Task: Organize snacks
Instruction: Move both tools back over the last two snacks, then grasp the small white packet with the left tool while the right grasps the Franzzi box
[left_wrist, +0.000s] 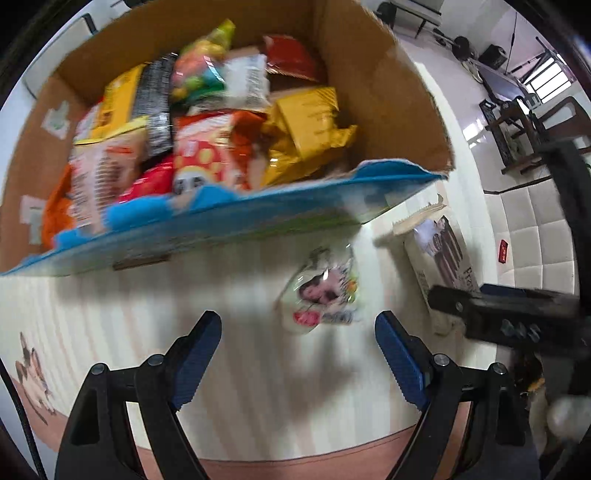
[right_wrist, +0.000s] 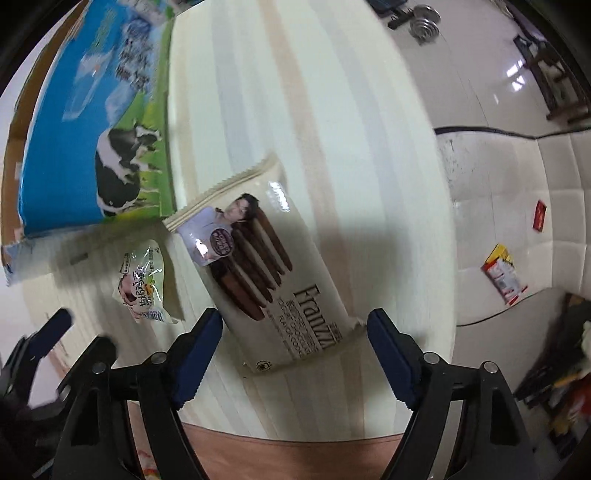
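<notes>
While both grippers hang with fingers spread and empty, the Franzzi cookie pack (right_wrist: 264, 275) lies just ahead of the right gripper (right_wrist: 294, 334), beside the snack-filled cardboard box (left_wrist: 388, 110); the small clear pouch (left_wrist: 323, 291) lies ahead of the left gripper (left_wrist: 297, 338).

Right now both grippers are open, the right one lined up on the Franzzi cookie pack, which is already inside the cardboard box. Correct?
Not quite. The Franzzi cookie pack lies on the table, outside the cardboard box, as the right wrist view shows. Both the left gripper and the right gripper are open.
</notes>
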